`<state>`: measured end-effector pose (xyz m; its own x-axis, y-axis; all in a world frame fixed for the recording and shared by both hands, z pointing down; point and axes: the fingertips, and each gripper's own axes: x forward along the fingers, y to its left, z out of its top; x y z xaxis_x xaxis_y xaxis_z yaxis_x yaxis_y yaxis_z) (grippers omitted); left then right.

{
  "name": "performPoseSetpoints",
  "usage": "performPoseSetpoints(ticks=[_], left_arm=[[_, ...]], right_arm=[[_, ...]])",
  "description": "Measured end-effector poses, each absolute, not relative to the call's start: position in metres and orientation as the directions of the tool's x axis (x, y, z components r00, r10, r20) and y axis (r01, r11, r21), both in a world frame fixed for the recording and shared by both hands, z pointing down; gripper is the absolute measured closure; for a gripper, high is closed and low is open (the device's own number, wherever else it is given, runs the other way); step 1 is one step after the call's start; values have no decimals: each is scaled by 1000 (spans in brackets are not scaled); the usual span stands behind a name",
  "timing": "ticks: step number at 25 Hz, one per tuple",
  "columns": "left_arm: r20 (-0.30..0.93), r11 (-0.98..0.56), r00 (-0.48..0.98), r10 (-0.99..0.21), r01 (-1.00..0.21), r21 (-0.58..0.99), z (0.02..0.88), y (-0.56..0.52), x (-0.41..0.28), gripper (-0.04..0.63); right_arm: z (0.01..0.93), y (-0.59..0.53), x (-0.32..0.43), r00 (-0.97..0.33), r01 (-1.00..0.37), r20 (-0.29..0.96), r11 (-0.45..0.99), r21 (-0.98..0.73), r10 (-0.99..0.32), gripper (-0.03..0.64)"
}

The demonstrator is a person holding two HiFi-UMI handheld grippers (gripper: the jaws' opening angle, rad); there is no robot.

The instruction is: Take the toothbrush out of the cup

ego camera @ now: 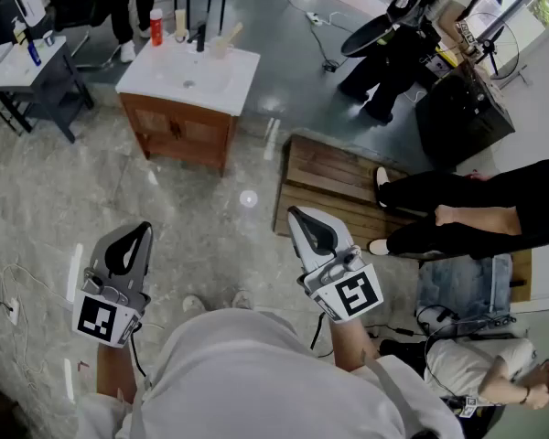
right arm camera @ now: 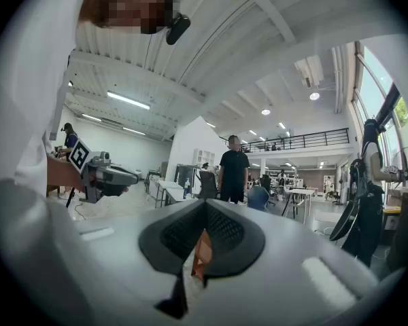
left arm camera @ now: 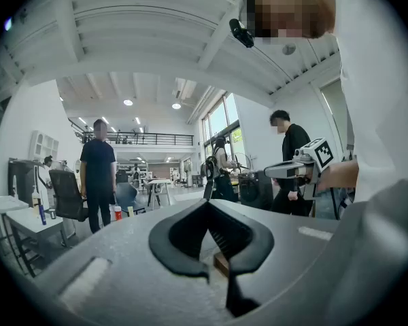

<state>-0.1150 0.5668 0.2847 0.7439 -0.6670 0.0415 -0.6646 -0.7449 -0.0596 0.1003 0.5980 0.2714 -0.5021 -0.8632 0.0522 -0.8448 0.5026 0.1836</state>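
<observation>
A pale cup [ego camera: 221, 48] with a toothbrush [ego camera: 230, 34] leaning out of it stands on the white top of a wooden vanity [ego camera: 178, 131] at the far upper left of the head view. Both grippers are held level above the floor, well short of the vanity. My left gripper [ego camera: 145, 229] [left arm camera: 207, 206] is shut with nothing between its jaws. My right gripper [ego camera: 295, 213] [right arm camera: 204, 204] is shut and empty as well. Each gripper shows in the other's view, the right gripper [left arm camera: 300, 169] and the left gripper [right arm camera: 103, 176]. The cup shows in neither gripper view.
A red bottle [ego camera: 156, 26], a cream bottle [ego camera: 180, 24] and a dark faucet [ego camera: 200, 37] share the vanity top. A wooden pallet [ego camera: 334, 183] lies ahead on the right, with a seated person's legs [ego camera: 467, 213] across it. A dark table [ego camera: 32, 76] stands far left. People stand beyond.
</observation>
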Motion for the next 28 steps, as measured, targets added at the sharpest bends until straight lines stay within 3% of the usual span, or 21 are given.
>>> performPoseSetpoints(ticks=[28], left_arm=[[32, -751, 750, -661, -659, -43, 291, 542, -137, 598]], right_arm=[[273, 574, 77, -507, -847, 40, 506, 162, -861, 618]])
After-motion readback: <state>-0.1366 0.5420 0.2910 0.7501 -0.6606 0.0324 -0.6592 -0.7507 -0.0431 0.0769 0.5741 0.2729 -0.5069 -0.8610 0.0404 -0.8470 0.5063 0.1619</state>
